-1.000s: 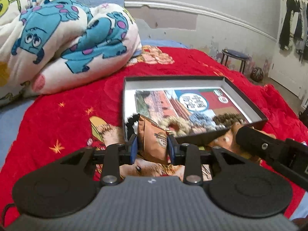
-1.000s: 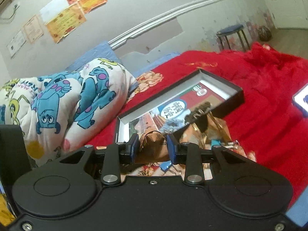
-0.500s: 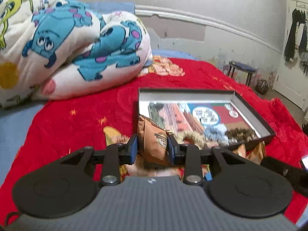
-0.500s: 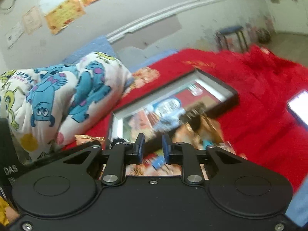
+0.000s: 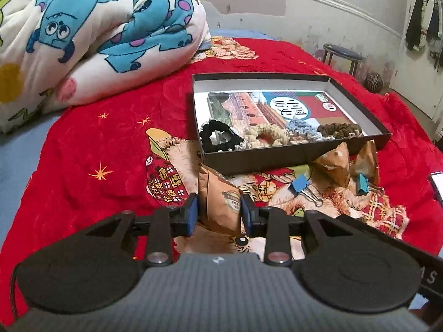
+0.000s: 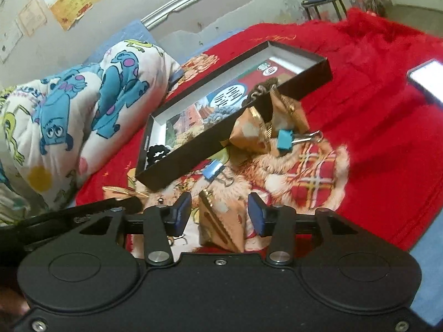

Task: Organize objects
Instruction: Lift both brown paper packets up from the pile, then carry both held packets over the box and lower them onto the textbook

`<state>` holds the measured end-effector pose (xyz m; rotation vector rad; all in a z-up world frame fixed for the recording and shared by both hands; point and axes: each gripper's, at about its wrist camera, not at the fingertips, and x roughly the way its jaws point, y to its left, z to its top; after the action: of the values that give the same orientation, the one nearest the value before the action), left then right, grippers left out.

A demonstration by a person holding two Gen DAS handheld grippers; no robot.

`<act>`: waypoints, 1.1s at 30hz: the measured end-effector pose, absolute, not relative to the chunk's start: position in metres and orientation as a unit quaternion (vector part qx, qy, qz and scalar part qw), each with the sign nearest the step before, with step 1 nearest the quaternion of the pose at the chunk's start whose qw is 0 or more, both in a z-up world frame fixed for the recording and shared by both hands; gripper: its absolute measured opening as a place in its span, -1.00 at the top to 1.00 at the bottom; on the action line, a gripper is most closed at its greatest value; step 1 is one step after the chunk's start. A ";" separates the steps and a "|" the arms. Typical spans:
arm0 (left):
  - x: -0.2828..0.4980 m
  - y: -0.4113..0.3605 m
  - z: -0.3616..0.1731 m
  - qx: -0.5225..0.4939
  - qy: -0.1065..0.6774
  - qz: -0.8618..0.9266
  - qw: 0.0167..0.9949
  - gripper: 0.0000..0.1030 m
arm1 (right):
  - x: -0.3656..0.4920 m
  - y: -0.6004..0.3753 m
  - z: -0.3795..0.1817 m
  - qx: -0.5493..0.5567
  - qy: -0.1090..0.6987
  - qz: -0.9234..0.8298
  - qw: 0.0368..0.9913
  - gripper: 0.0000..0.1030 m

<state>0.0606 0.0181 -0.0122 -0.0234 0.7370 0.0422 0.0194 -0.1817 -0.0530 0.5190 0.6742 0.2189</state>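
Observation:
My left gripper [image 5: 220, 211] is shut on a brown paper packet [image 5: 218, 204], held just above the red blanket in front of the black box [image 5: 290, 156]. Black [image 5: 218, 135], beige [image 5: 263, 134], blue [image 5: 303, 130] and brown [image 5: 339, 130] scrunchies lie in the box. My right gripper [image 6: 218, 214] hangs low over the blanket with its jaws opening. A second brown packet [image 6: 221, 221] lies between its pads [image 6: 181, 215] with a gap on each side. Two more packets [image 6: 249, 132] lean on the box wall [image 6: 210, 141], beside two blue binder clips [image 6: 285, 138].
A rolled cartoon-print quilt [image 5: 97, 33] fills the bed's far left. A lit phone [image 6: 426, 83] lies on the blanket to the right. A small stool [image 5: 343, 55] stands by the wall beyond the bed. Bare red blanket stretches left of the box.
The right gripper has sunk toward the blanket and its jaws have parted around a brown packet. The left gripper still holds its packet and has drawn slightly back from the box.

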 end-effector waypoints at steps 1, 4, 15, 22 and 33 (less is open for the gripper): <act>0.061 0.018 -0.013 -0.009 0.362 0.020 0.932 0.29 | 0.021 -0.181 -0.054 0.249 0.327 0.104 0.906 0.15; 0.062 0.017 -0.015 -0.008 0.364 0.017 0.931 0.29 | 0.022 -0.175 -0.058 0.239 0.330 0.108 0.907 0.14; 0.067 0.020 -0.015 -0.014 0.368 0.023 0.929 0.29 | 0.030 -0.163 -0.062 0.237 0.343 0.103 0.903 0.30; 0.067 0.022 -0.011 -0.022 0.361 0.027 0.932 0.29 | 0.029 -0.163 -0.058 0.239 0.339 0.105 0.904 0.34; 0.074 0.030 0.015 -0.036 0.322 0.020 0.946 0.29 | 0.042 -0.182 -0.008 0.284 0.277 0.129 0.909 0.34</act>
<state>0.0741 0.0300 0.0149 -0.0733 0.6557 0.0404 0.0419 -0.1819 -0.0077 0.5857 0.5712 0.2669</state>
